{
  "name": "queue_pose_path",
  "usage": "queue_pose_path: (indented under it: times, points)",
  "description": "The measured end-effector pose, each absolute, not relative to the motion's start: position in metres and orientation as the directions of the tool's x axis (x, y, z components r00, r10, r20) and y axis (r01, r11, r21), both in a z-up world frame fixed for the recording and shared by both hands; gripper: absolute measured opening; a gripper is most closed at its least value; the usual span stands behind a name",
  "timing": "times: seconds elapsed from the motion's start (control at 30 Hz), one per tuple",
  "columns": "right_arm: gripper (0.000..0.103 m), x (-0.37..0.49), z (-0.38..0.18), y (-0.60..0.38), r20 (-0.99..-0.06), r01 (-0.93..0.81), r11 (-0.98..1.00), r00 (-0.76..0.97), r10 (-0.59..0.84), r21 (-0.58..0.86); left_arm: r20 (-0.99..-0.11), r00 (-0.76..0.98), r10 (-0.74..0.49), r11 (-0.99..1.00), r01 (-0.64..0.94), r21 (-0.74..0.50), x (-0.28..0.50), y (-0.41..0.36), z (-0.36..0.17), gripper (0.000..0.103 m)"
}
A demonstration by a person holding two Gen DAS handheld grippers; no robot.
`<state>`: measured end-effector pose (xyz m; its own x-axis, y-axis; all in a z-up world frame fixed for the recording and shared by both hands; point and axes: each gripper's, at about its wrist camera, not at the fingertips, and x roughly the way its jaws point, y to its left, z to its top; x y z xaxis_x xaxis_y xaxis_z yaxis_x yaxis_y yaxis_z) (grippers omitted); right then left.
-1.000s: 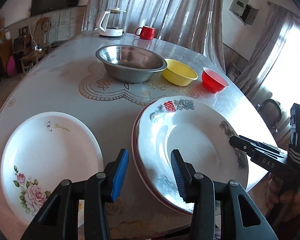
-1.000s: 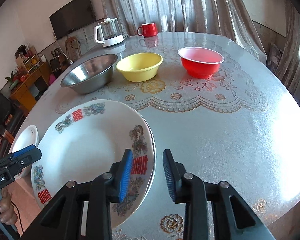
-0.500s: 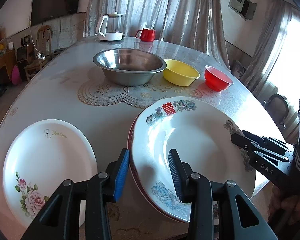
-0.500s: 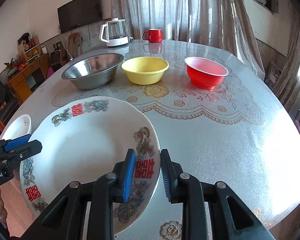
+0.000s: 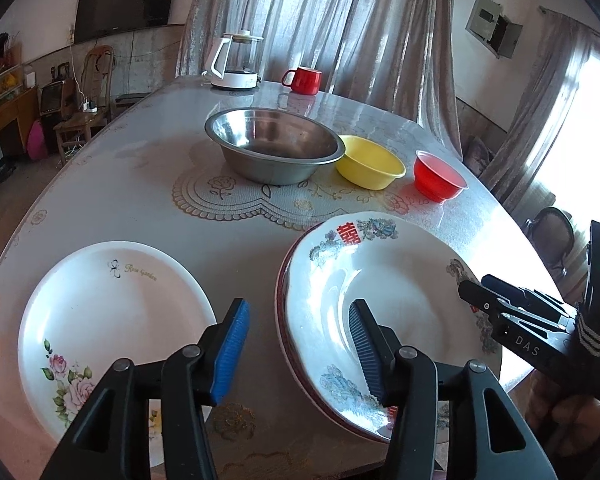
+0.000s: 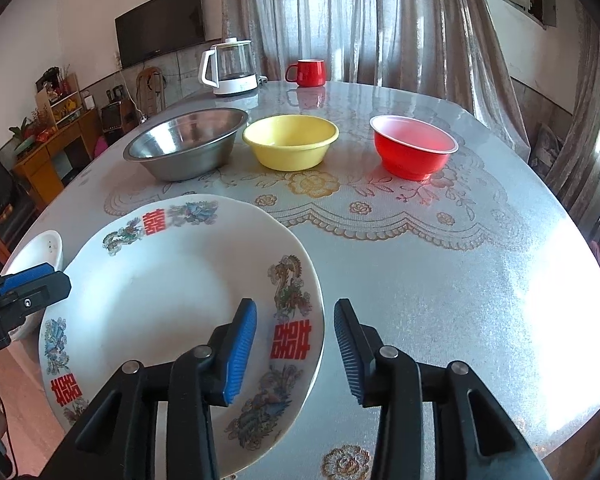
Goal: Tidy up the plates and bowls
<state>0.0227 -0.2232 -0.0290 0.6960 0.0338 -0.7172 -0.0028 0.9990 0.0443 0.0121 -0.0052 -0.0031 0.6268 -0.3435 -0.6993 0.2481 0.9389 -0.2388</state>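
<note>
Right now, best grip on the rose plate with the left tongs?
Take the rose plate by its thin near-right rim, coming from the table's near edge with one pad over and one under. It lies flat and alone, and the left tongs stand open just beside it.

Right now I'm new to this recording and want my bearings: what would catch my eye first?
The big dragon plate sits at the near table edge, stacked on a red-rimmed plate, with the left gripper and right gripper straddling its opposite rims, jaws just opened and clear of it. Behind it runs a row of bowls: steel bowl, yellow bowl, red bowl. A rose plate lies to its left.
</note>
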Motion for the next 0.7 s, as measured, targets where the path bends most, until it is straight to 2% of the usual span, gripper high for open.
queue_pose_path:
  times: [0.1, 0.3, 0.47, 0.7]
  points:
    - [0.049, 0.022, -0.021, -0.227, -0.699, 0.008, 0.998, 0.714, 0.037, 0.062, -0.694, 0.634, -0.342, 0.94, 0.228, -0.254, 0.012, 0.002, -0.001, 0.056]
    - [0.053, 0.028, -0.007, -0.219, -0.682, -0.046, 0.994, 0.724, 0.105, 0.104, -0.686, 0.654, -0.318, 0.947, 0.186, -0.261, 0.01, 0.018, 0.004, 0.056]
    - [0.056, 0.037, 0.005, -0.194, -0.668, -0.168, 0.971, 0.705, 0.238, 0.168, -0.674, 0.681, -0.286, 0.955, 0.142, -0.261, 0.007, 0.039, 0.009, 0.056]
    - [0.056, 0.05, 0.009, -0.139, -0.671, -0.376, 0.886, 0.586, 0.455, 0.272, -0.656, 0.718, -0.234, 0.959, 0.062, -0.275, 0.001, 0.076, 0.016, 0.056]
